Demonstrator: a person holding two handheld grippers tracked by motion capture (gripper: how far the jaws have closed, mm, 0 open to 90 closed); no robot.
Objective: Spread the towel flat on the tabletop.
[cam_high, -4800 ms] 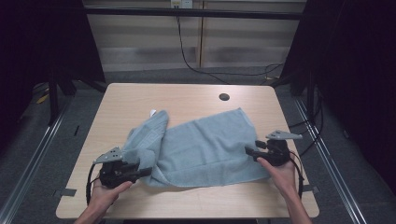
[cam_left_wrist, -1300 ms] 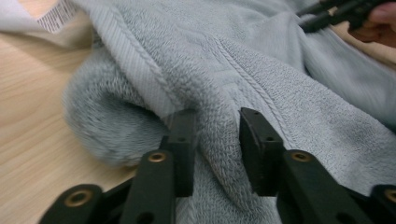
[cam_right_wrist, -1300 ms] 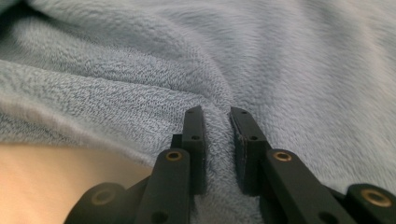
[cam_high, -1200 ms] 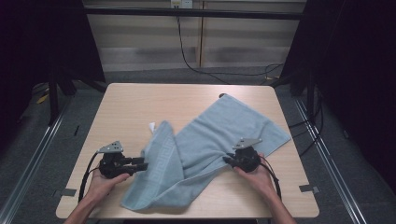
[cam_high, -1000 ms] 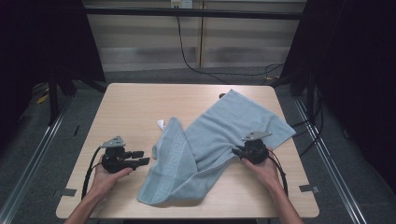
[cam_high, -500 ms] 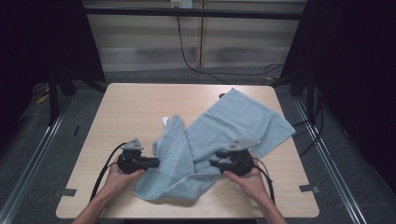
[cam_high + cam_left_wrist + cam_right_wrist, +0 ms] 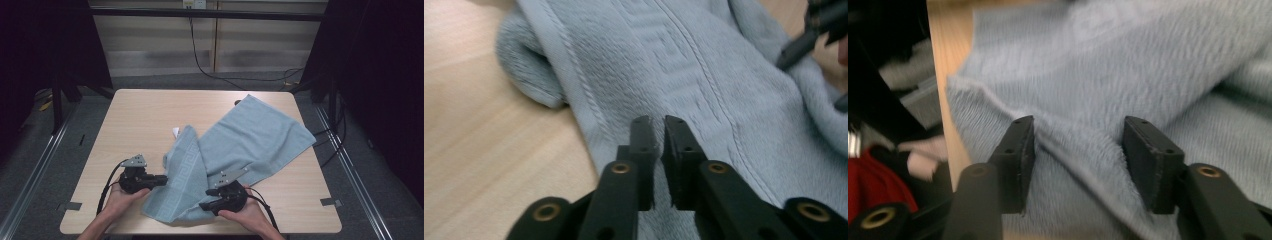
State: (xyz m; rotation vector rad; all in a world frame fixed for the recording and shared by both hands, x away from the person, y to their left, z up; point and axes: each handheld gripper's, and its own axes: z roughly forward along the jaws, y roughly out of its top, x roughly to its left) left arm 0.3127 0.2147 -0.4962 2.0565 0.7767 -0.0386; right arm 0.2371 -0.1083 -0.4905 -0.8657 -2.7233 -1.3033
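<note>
**Both claws at the towel's near end**

Left claw: jaws nearly pressed together, only a thin slit between them, nothing pinched; they have just been opening slightly. It hovers over the towel at its patterned border band, close to the towel's left edge. In the high view the left claw sits just beside that edge, tips pointing at the cloth, held by the left hand.

Right claw: jaws spread, a raised fold of towel between them, pads not pressing on it; they have just been opening. In the high view the right claw rests on the towel's near end, right hand behind it, cable trailing off toward the table's near edge.

Towel: light blue, crumpled, lying slantwise on the table. Far end is flat and reaches toward the table's far right corner; near end is bunched and folded over between the two claws. A small white tag pokes out at the towel's left edge, beyond the left claw.
</note>
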